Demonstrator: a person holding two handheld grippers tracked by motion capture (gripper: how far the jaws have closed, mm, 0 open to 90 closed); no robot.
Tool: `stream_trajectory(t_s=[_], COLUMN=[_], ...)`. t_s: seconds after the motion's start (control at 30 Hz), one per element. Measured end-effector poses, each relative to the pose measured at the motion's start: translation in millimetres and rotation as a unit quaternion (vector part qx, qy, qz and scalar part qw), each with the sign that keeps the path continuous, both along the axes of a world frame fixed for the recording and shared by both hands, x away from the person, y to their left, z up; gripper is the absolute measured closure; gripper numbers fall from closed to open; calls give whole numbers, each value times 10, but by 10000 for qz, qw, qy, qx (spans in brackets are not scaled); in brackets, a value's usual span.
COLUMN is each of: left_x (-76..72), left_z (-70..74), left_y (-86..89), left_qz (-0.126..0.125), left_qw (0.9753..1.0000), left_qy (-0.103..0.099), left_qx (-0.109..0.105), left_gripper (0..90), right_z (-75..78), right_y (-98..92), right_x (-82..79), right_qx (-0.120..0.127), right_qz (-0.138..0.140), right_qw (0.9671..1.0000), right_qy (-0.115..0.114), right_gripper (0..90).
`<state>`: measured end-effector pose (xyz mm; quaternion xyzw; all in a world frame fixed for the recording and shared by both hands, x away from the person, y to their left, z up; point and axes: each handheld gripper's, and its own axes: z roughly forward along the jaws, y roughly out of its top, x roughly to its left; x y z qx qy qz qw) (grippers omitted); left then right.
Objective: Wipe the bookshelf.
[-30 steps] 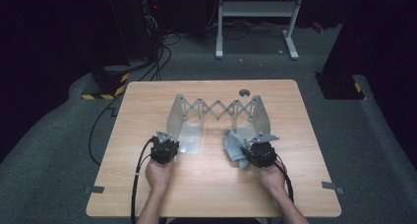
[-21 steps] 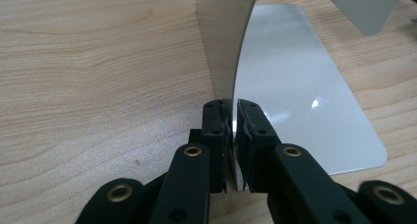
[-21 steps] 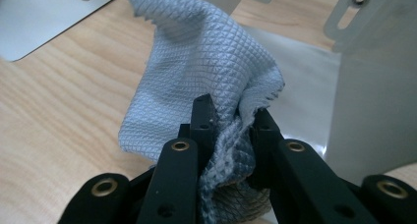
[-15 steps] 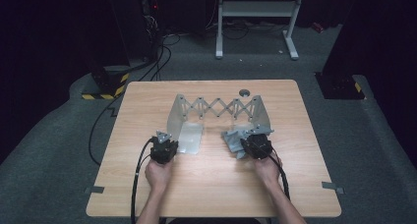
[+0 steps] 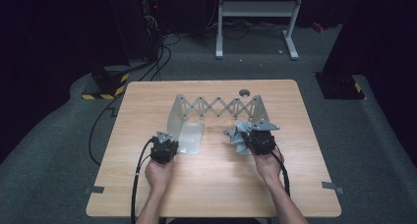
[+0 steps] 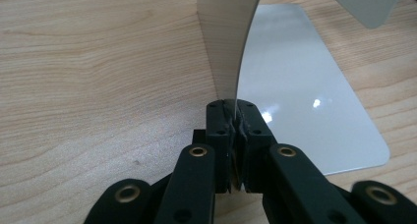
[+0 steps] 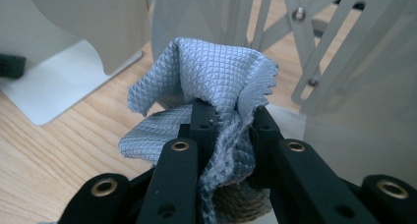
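Two hand-held grippers working at a pale grey metal expanding bookend rack (image 5: 216,111) on a wooden table (image 5: 147,189).

The left gripper (image 6: 231,117) is clamping its jaws on the edge of the rack's left upright end plate (image 6: 227,40) — holding it beside the flat base plate (image 6: 305,91). The right gripper (image 7: 231,117) is pinching a crumpled light blue-grey waffle-weave cloth (image 7: 206,81), jaws closed on the bunched fabric. The rack's long axis is running left to right across the table, and its scissor lattice (image 7: 305,42) and right end plate are lying just ahead of the cloth — nearer the right hand (image 5: 268,165).
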<state>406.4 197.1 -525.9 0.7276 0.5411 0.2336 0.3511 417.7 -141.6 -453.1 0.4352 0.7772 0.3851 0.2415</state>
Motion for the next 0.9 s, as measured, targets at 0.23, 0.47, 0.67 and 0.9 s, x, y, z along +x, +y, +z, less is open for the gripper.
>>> stream_trajectory(t_s=[0.23,0.47,0.67,0.9], left_x=[-2,-8,-11,-10], left_z=[-1,0,-1,-1], left_y=[-5,-8,-12,-5], left_qz=[-9,-30,-34,-52], left_qw=[10000,10000,10000,10000], left_qy=[-5,4,3,10], left_qx=[-5,-7,-28,-35], left_gripper=[853,855,856,856], right_z=[145,293,373,168], right_y=[10,29,50,141], right_x=[-14,-28,0,115], right_qx=[134,254,254,6], right_qz=[-11,-23,-34,-59], right_qw=[9996,9986,9981,9996], right_qy=[-241,-469,-566,-263], right_gripper=[783,783,782,782])
